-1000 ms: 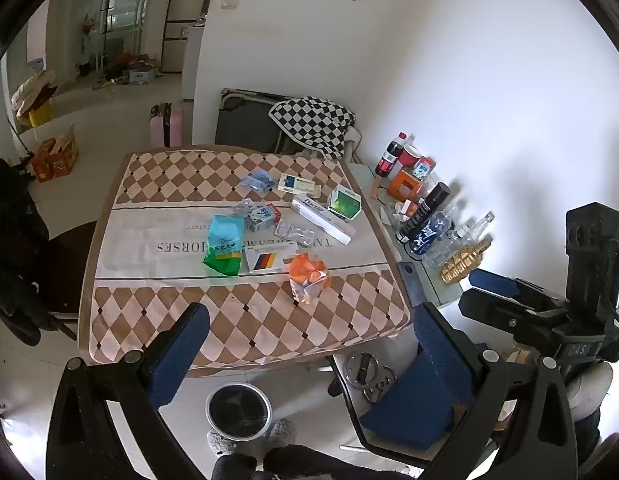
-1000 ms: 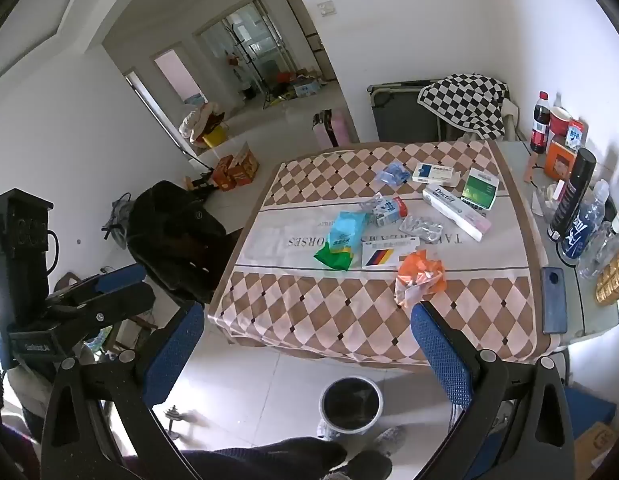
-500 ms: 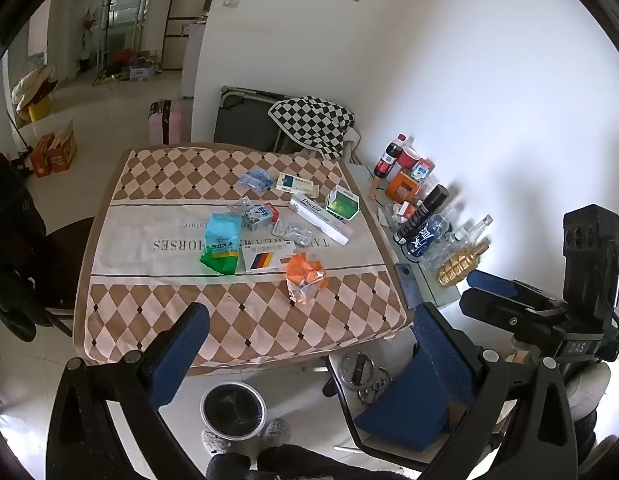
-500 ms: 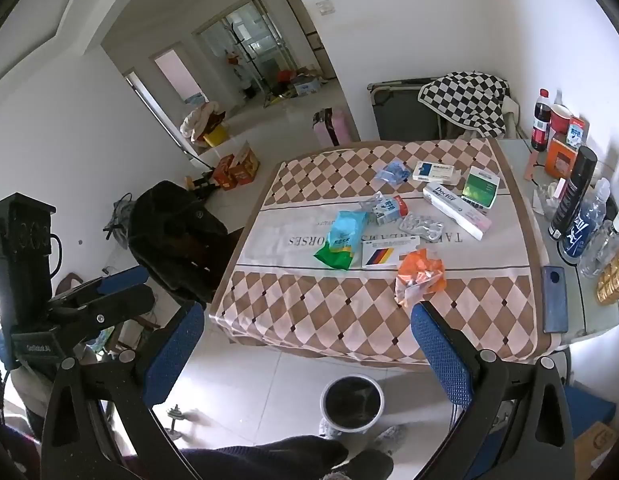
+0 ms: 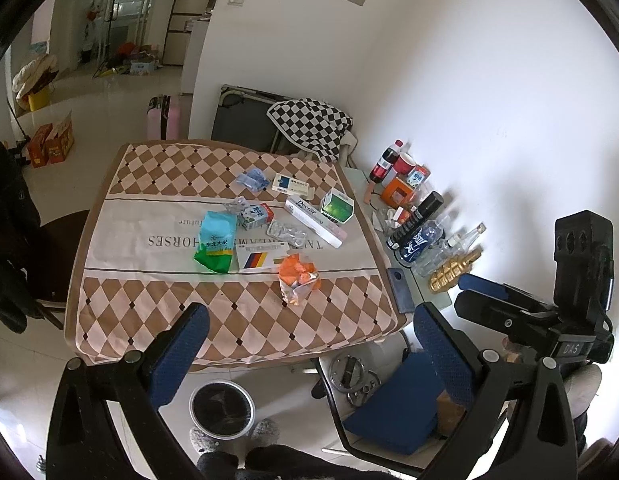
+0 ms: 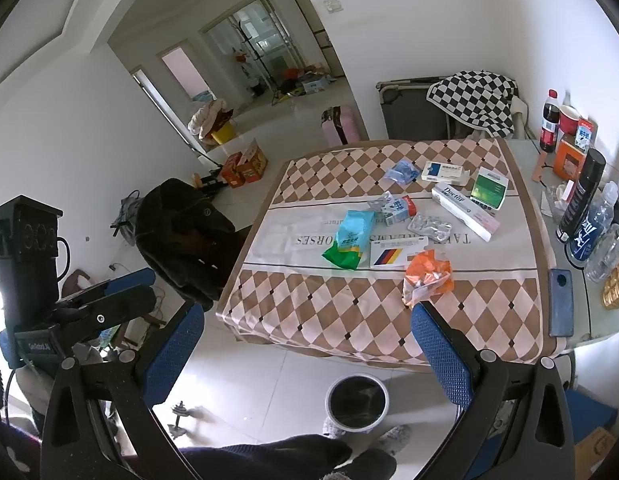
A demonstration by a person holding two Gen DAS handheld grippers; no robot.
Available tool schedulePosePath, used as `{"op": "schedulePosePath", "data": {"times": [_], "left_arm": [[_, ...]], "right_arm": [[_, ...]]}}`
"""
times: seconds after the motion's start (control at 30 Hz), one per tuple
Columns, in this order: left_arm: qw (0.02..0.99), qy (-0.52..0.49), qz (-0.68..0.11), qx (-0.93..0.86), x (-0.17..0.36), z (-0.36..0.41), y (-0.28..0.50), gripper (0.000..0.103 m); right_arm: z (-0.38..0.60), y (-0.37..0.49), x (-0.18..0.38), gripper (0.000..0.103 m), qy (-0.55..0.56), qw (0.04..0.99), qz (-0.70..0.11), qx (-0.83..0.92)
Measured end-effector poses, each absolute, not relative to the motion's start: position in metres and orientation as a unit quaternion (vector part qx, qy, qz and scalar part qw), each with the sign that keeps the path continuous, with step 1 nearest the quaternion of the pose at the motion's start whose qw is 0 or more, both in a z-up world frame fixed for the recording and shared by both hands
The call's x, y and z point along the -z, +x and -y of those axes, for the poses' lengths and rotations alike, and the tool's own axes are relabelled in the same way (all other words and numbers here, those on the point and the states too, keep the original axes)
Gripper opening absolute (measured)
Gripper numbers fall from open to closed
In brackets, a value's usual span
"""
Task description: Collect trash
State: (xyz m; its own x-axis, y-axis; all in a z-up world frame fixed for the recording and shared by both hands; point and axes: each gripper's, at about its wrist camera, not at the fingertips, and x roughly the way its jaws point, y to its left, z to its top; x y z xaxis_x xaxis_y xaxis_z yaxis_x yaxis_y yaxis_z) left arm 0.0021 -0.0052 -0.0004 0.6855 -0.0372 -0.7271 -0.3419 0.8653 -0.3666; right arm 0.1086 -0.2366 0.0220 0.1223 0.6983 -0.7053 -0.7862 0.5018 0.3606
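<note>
Currently we are at the approach step: both tools are raised well above the worktop (image 5: 229, 328) and nothing has been collected yet. The left hand-held gripper (image 5: 309, 344) is released, with its blue pads spread wide and nothing between them. The right hand-held gripper (image 6: 309, 344) is likewise released and empty.

The trash lies in a loose cluster near the middle of the checkered cloth. We identify a crumpled orange wrapper (image 5: 298, 277) nearest the front edge, a green-and-blue bag (image 5: 216, 242) to its left, a striped card box (image 5: 258, 258) between them, an empty blister pack (image 5: 287, 233), a long white Doctor box (image 5: 315, 216) and a small green box (image 5: 337, 207) farther back. The bin (image 5: 221, 408) stands on the floor just in front of the worktop.

In our judgement the next move calls for lowering one tool toward the orange wrapper, the closest item, centring the pads around it, then closing and carrying it down to the bin. The wrapper looks light and crushable, so a modest squeeze should suffice.
</note>
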Motion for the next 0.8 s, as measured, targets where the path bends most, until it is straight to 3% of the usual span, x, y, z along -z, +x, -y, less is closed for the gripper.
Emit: {"op": "schedulePosePath", "data": {"times": [0.8], "left_arm": [[0.885, -0.248, -0.385, -0.084, 0.0004, 0.0026, 0.0022, 0.103]], "right_arm": [[0.2329, 0.1089, -0.0228, 0.103, -0.05, 0.743, -0.439, -0.503]]}}
